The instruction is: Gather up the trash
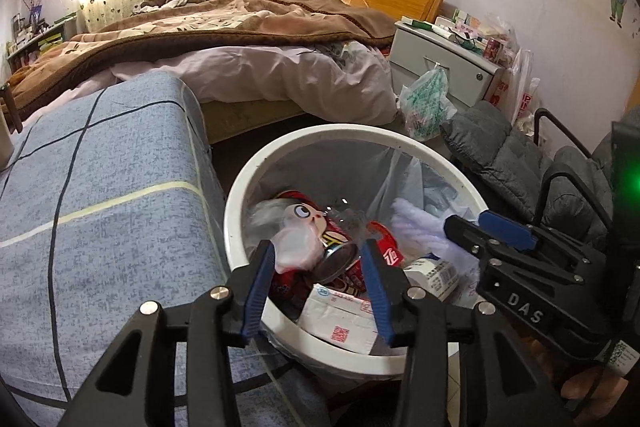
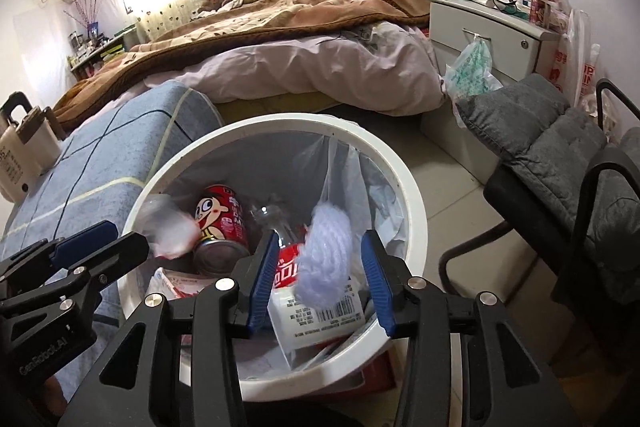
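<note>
A white round trash bin (image 1: 248, 187) with a clear liner stands below both grippers. It holds a red cartoon can (image 2: 222, 215), a red-labelled bottle (image 2: 286, 267) and white cartons (image 1: 340, 323). My left gripper (image 1: 318, 247) hangs open over the bin's near side. A blurred pinkish crumpled wad (image 1: 294, 243) sits loose just past its left finger. My right gripper (image 2: 320, 239) is open too, and a blurred fluffy white wad (image 2: 326, 259) lies between its fingers without being pressed. Each gripper shows in the other's view: the right gripper (image 1: 476, 223) and the left gripper (image 2: 116, 237).
A blue checked cover (image 1: 100, 207) lies left of the bin with a white appliance (image 2: 24, 147) on it. Behind is an unmade bed (image 1: 260, 67). A grey nightstand (image 1: 444, 67) with a hanging plastic bag (image 1: 424, 103) and a grey cushioned chair (image 2: 560, 147) stand right.
</note>
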Available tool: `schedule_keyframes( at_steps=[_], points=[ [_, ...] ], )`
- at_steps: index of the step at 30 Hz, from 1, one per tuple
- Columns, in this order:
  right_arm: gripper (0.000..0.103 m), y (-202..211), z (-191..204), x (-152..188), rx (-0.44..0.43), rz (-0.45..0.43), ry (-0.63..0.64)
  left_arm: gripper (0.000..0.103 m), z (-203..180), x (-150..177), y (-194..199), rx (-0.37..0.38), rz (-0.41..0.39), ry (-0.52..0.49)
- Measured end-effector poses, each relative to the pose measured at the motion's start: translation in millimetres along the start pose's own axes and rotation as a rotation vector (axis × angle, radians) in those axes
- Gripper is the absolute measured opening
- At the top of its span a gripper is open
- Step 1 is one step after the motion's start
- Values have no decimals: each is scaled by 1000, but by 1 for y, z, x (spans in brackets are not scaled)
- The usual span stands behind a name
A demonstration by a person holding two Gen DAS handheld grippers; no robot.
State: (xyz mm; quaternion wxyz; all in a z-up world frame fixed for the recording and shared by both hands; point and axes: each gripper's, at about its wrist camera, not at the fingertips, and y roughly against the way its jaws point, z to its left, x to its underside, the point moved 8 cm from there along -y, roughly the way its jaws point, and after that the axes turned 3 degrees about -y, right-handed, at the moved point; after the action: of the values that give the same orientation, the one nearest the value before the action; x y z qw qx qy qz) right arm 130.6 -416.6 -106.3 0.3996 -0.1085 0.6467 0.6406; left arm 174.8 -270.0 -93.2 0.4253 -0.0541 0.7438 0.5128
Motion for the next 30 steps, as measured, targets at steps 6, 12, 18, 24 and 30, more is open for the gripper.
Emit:
schedule_keyframes(
  at_steps=[6,12,18,24,30],
  points=[
    [44,6,-1,-2,-6,-14,-14,55,2,-2,5,-5,-16,8],
    [44,20,3,1,-16,-44,-28,60,5,1,19,-24,-48,9],
    [44,41,12,8,-12,-95,-12,64,7,4,40,-43,-99,5],
    [44,68,20,21,3,-165,15,65,6,13,65,-91,-154,-5],
    [44,91,22,34,-9,-213,-3,66,5,26,86,-157,-204,-19]
  ],
)
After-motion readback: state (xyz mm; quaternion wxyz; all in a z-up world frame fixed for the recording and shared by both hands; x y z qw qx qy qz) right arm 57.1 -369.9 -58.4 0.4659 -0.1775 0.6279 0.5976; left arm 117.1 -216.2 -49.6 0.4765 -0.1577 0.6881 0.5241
